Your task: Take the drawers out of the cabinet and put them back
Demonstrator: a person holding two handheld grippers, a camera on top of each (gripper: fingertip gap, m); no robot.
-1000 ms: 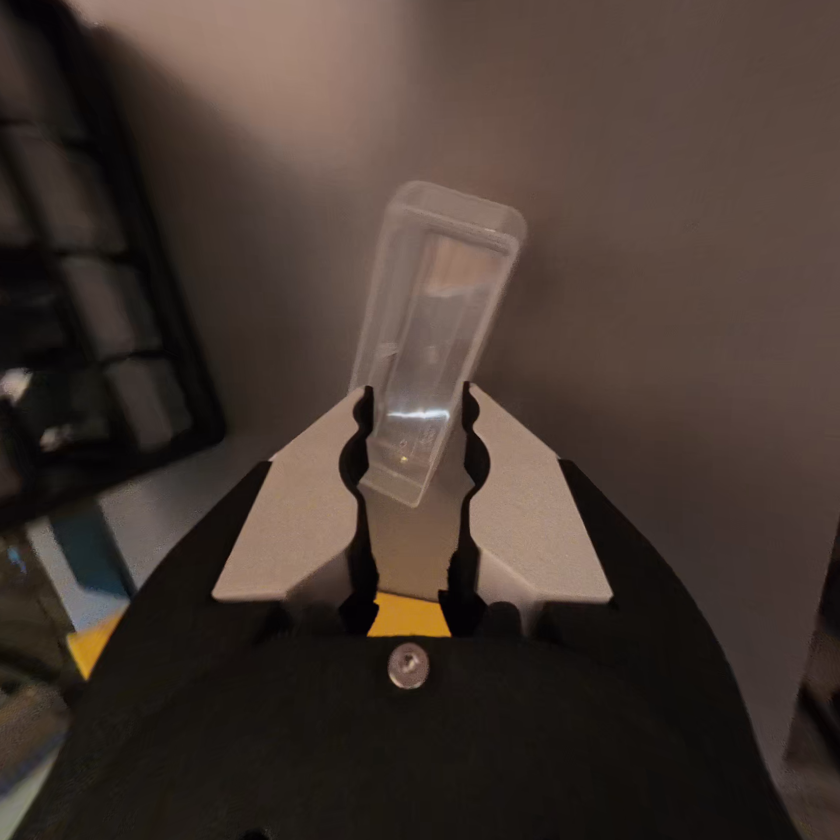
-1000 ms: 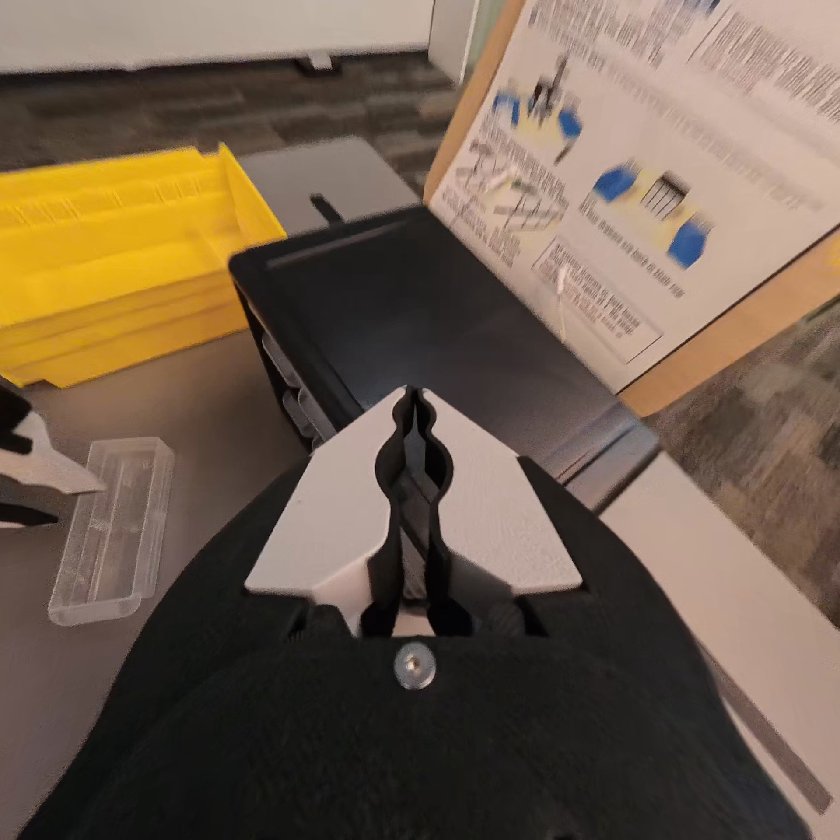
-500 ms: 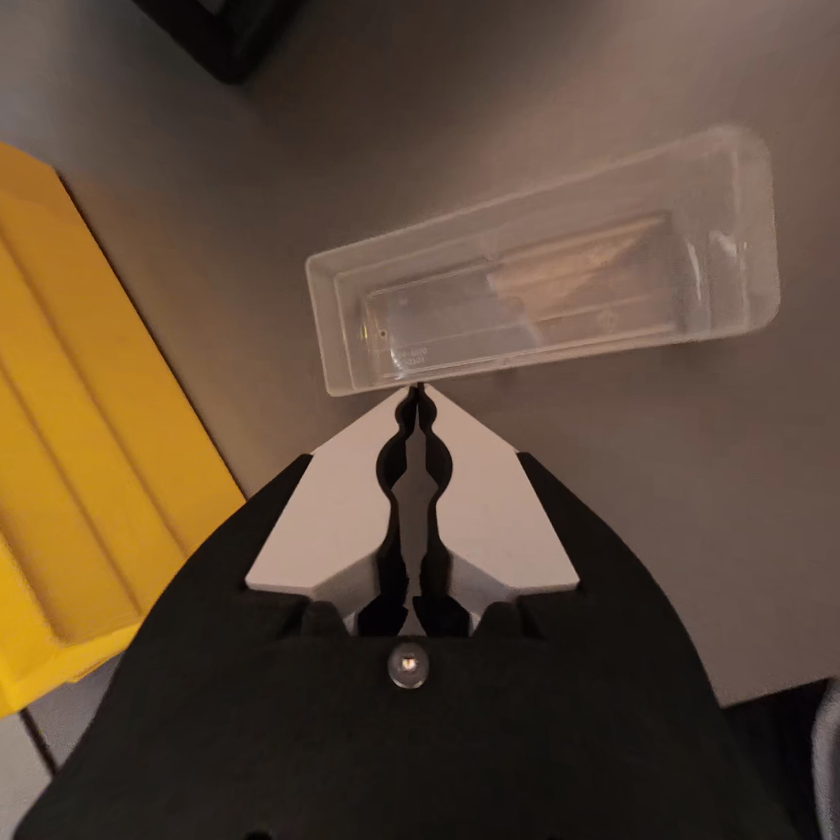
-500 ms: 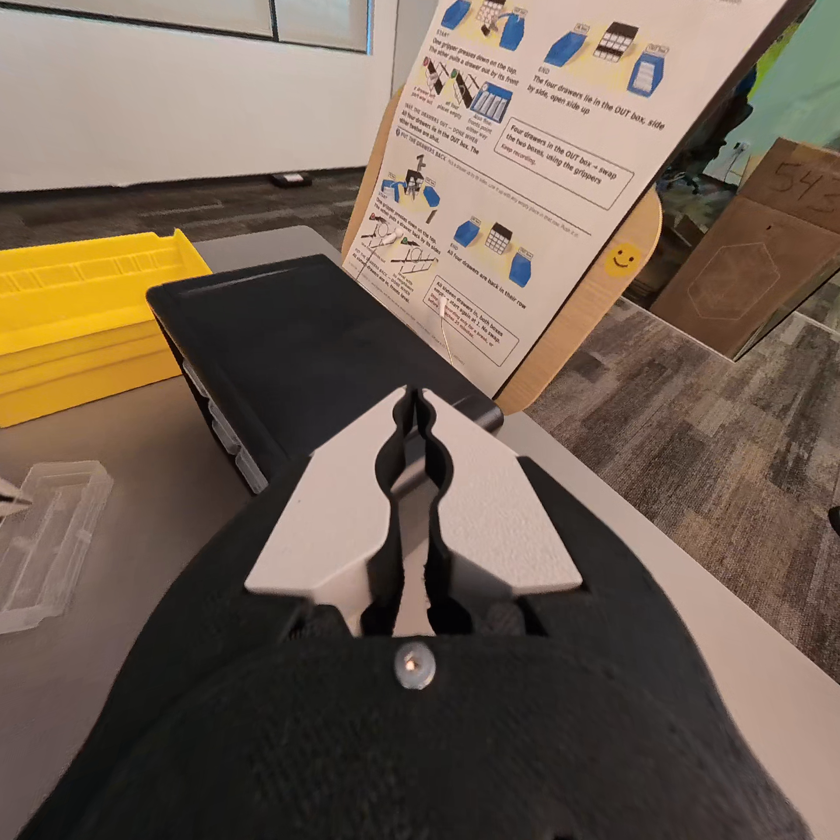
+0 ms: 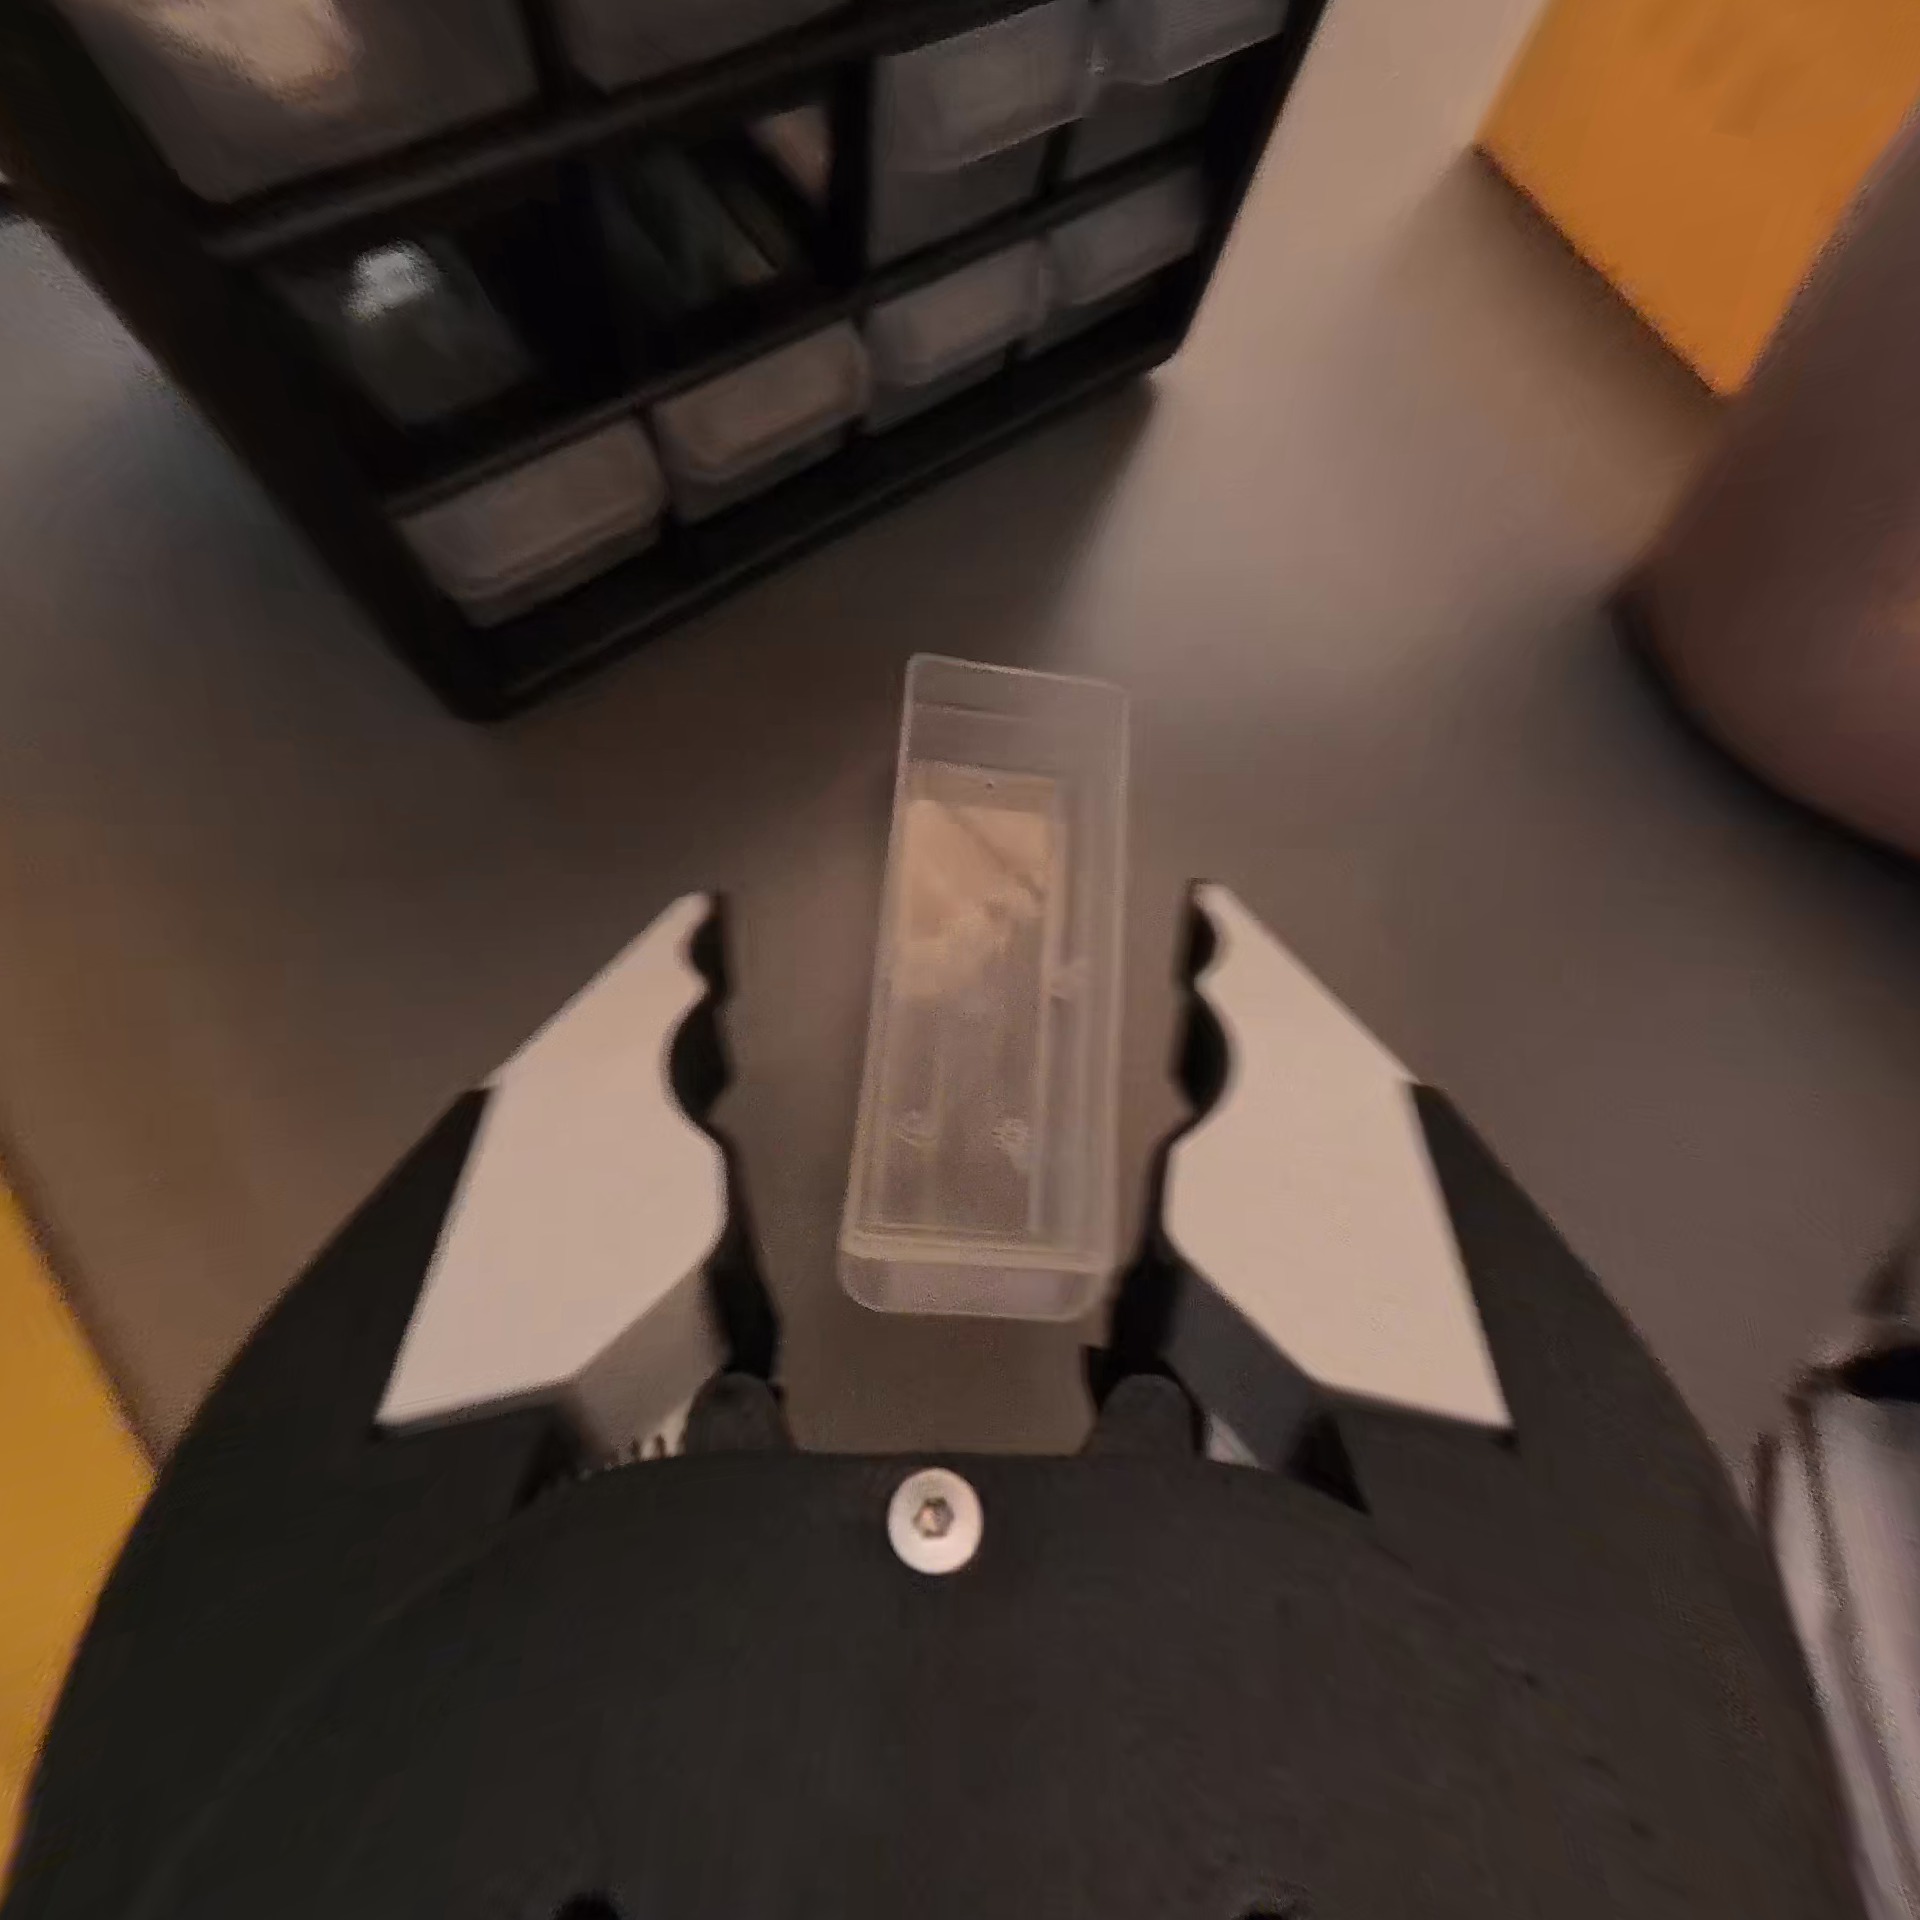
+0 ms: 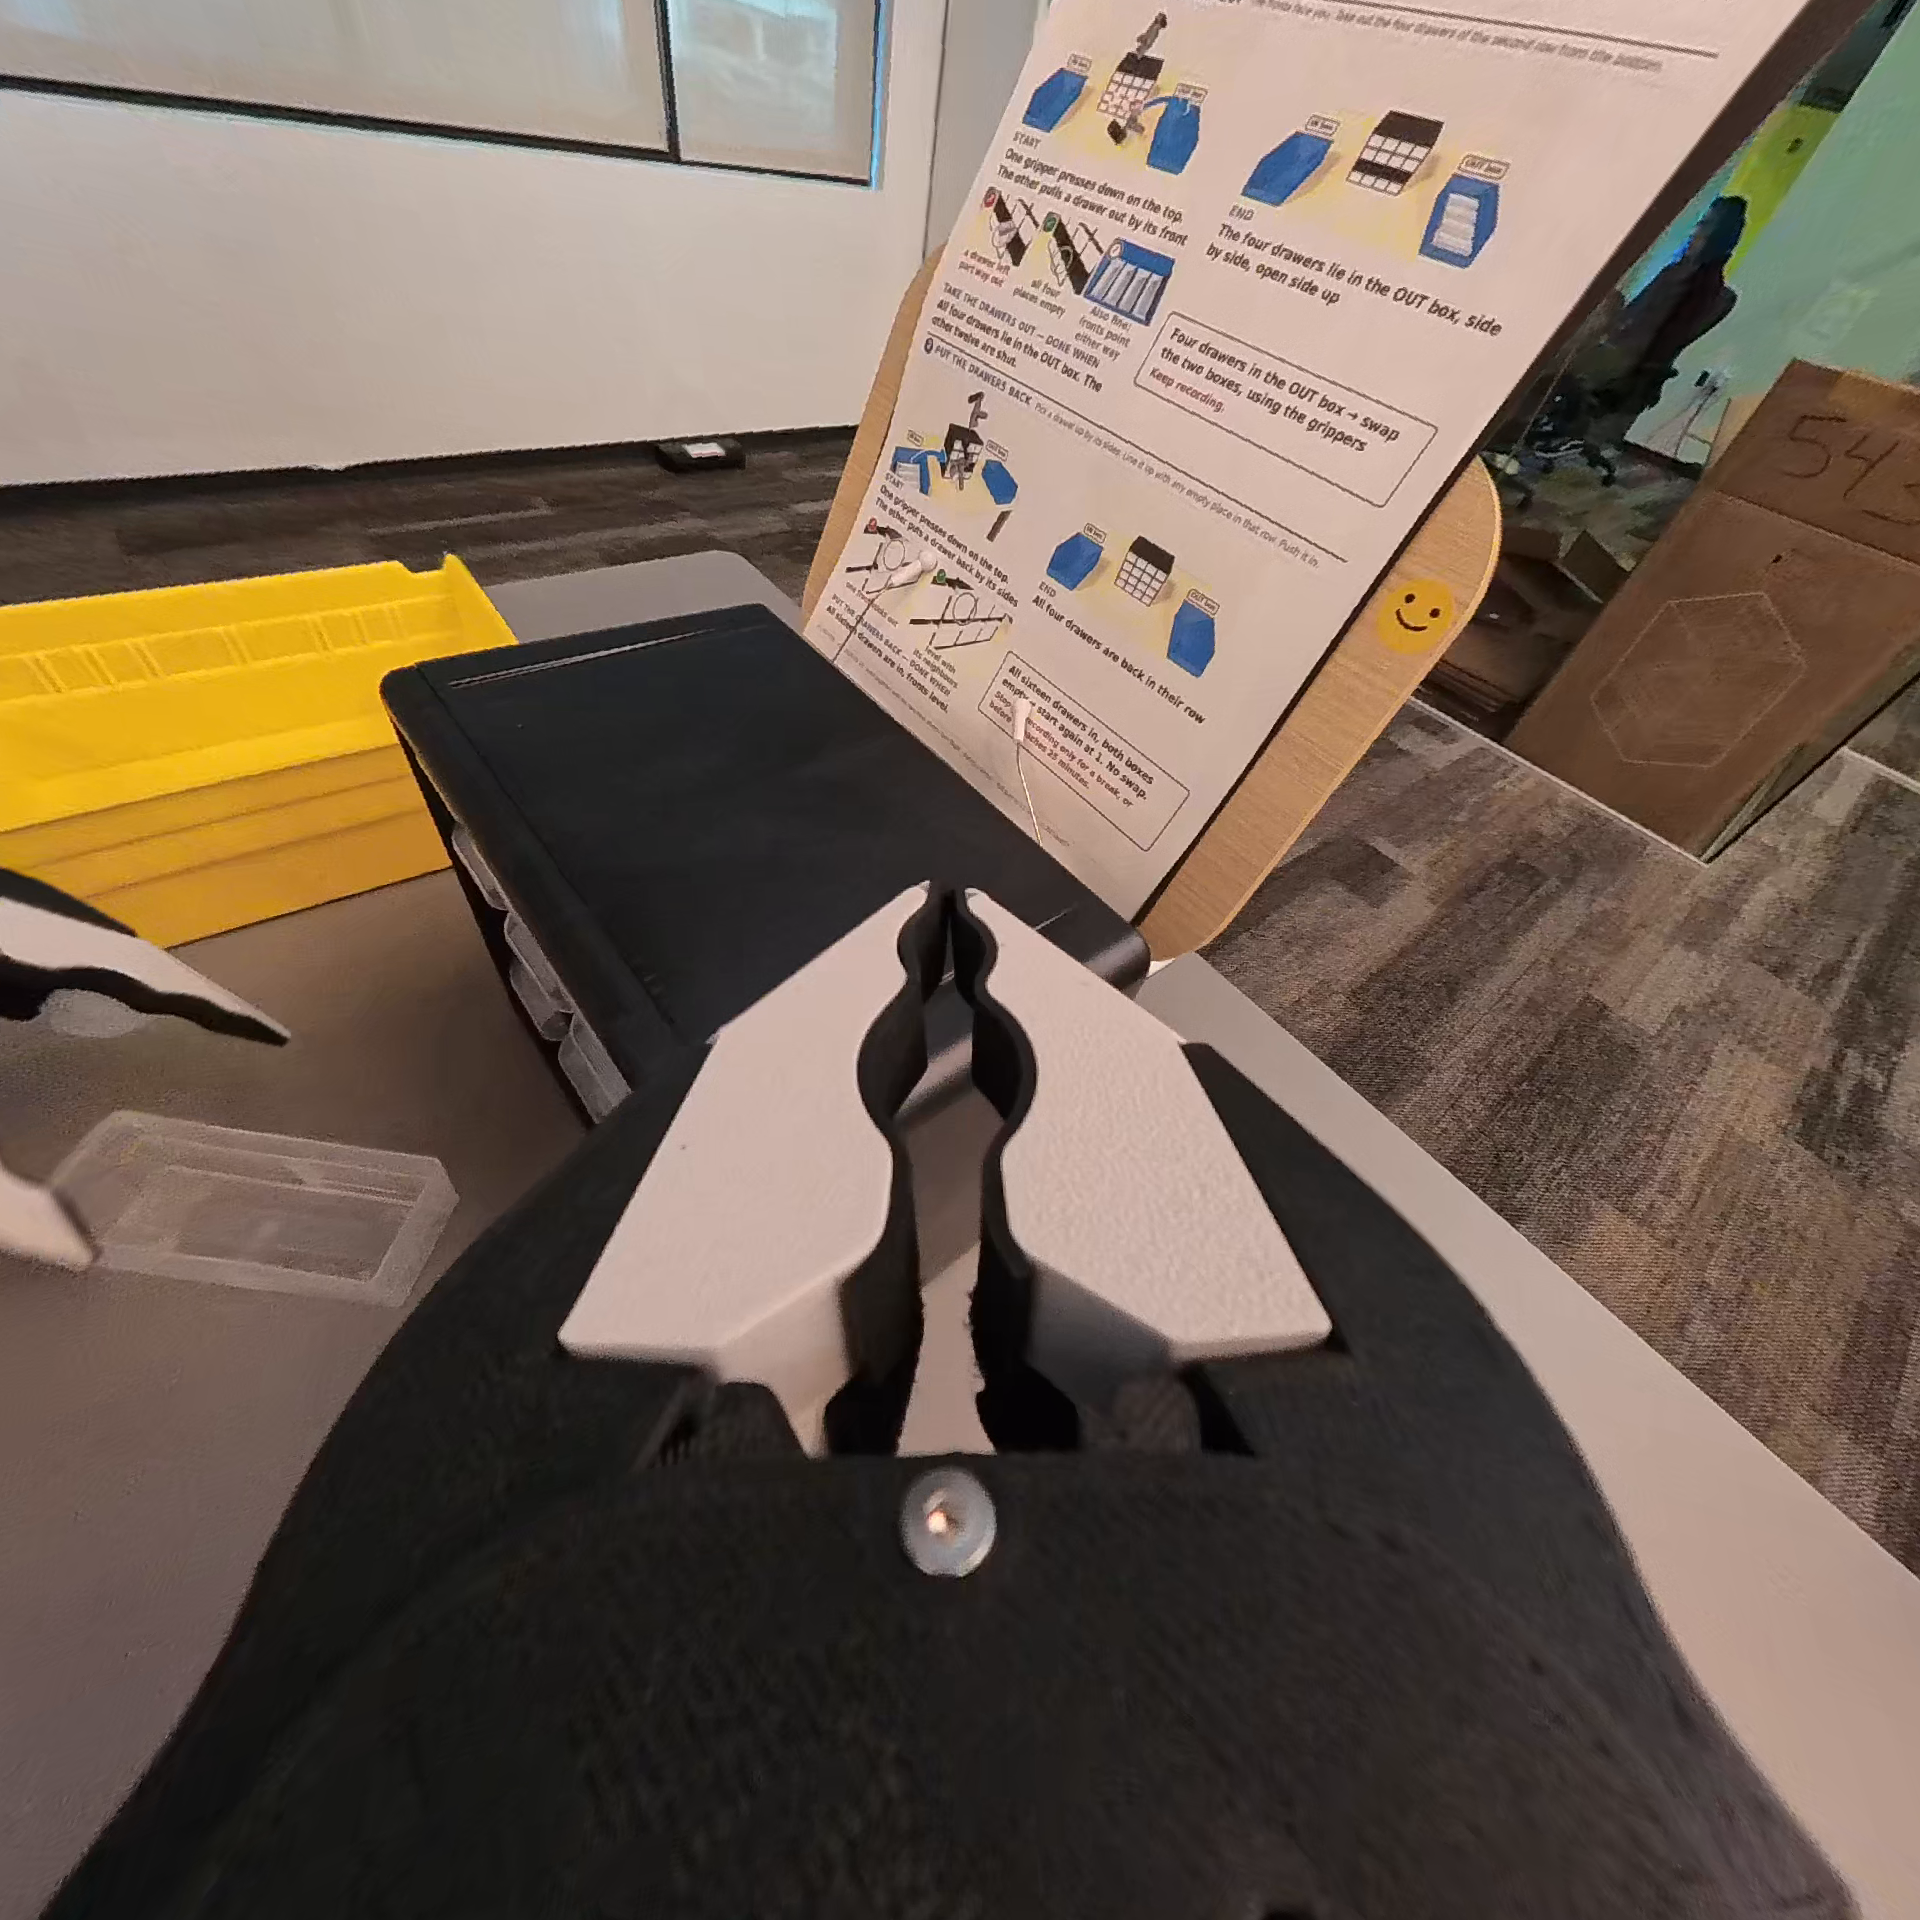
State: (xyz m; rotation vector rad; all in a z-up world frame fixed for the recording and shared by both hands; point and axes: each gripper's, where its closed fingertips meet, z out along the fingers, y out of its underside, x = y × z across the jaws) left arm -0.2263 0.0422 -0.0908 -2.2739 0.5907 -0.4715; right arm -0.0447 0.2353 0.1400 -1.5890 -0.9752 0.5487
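Left gripper (image 5: 954, 914) spread wide, straddling the clear rectangular plastic drawer (image 5: 987, 997) without visible contact, though blur leaves this uncertain. Drawer lies open side up on the grey table (image 5: 312, 831), just in front of the black multi-drawer cabinet (image 5: 644, 312). Right gripper (image 6: 948, 902) pressed together, empty, above the cabinet's near end.

An office-like room: grey carpet tiles (image 6: 1558, 1039) across the right, a white wall (image 6: 416, 312) with a window strip at upper left, a cardboard box (image 6: 1745, 623) at far right, an instruction poster (image 6: 1195, 416) at upper centre.
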